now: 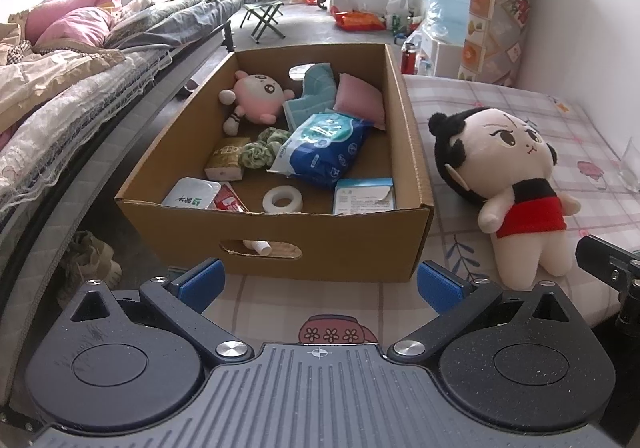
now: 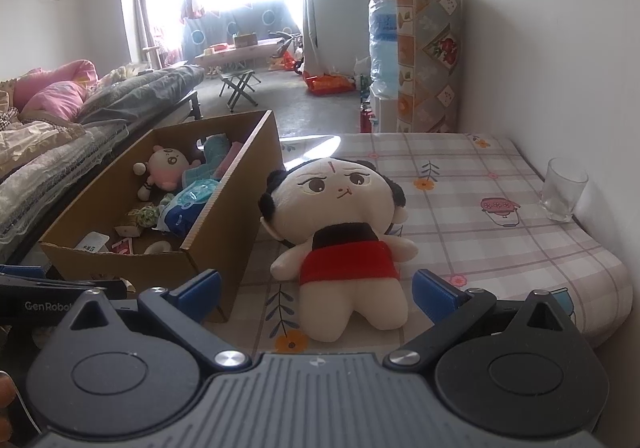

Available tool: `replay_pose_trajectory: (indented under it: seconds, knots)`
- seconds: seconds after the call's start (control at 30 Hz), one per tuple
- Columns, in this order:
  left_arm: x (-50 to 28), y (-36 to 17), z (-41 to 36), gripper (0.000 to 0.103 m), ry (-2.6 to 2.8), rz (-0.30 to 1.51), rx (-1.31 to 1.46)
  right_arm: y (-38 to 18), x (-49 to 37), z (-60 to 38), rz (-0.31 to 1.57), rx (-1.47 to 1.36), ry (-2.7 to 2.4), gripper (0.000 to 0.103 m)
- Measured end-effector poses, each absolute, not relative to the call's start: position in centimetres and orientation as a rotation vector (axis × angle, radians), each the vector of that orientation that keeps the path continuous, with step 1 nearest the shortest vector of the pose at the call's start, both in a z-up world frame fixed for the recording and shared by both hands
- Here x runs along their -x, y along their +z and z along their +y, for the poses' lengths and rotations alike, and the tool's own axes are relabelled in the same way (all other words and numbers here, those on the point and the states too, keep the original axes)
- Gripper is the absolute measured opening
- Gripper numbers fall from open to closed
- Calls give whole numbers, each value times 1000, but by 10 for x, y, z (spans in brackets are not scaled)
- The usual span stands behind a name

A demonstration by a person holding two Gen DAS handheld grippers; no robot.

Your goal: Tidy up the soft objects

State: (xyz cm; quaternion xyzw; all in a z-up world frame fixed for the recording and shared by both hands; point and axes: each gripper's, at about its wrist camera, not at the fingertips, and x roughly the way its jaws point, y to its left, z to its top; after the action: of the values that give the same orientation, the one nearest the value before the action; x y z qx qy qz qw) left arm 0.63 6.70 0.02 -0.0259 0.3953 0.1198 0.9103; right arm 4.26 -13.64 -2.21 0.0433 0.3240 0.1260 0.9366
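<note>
A plush doll with black hair buns and a red dress (image 1: 516,184) (image 2: 340,232) lies on its back on the checked tablecloth, just right of a cardboard box (image 1: 332,244) (image 2: 232,232). Inside the box lie a pink plush (image 1: 258,96) (image 2: 166,166), a blue tissue pack (image 1: 324,148), a teal cloth (image 1: 316,92), a pink pad (image 1: 360,100) and a green scrunchie (image 1: 262,148). My left gripper (image 1: 318,284) is open in front of the box's near wall, holding nothing. My right gripper (image 2: 316,290) is open with the doll's legs between its blue fingertips (image 2: 434,290).
A clear glass (image 2: 562,190) stands by the wall at the table's right edge. The box also holds a tape roll (image 1: 282,200), small packets and a card box (image 1: 364,196). A bed with quilts (image 1: 60,88) runs along the left. A folding stool (image 1: 264,18) stands on the floor beyond.
</note>
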Motion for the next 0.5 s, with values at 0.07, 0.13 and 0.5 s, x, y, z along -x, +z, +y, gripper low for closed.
replay_pose_trajectory:
  seconds: [0.07, 0.13, 0.5]
  knots:
    - [-7, 0, 67, 103, 246, 815, 53, -22, -42, -136, 661, -89, 257, 103]
    - [-7, 0, 66, 103, 245, 815, 51, -22, -43, -136, 662, -92, 257, 103]
    - [-8, 0, 62, 103, 234, 813, 45, -22, -43, -138, 663, -99, 250, 103]
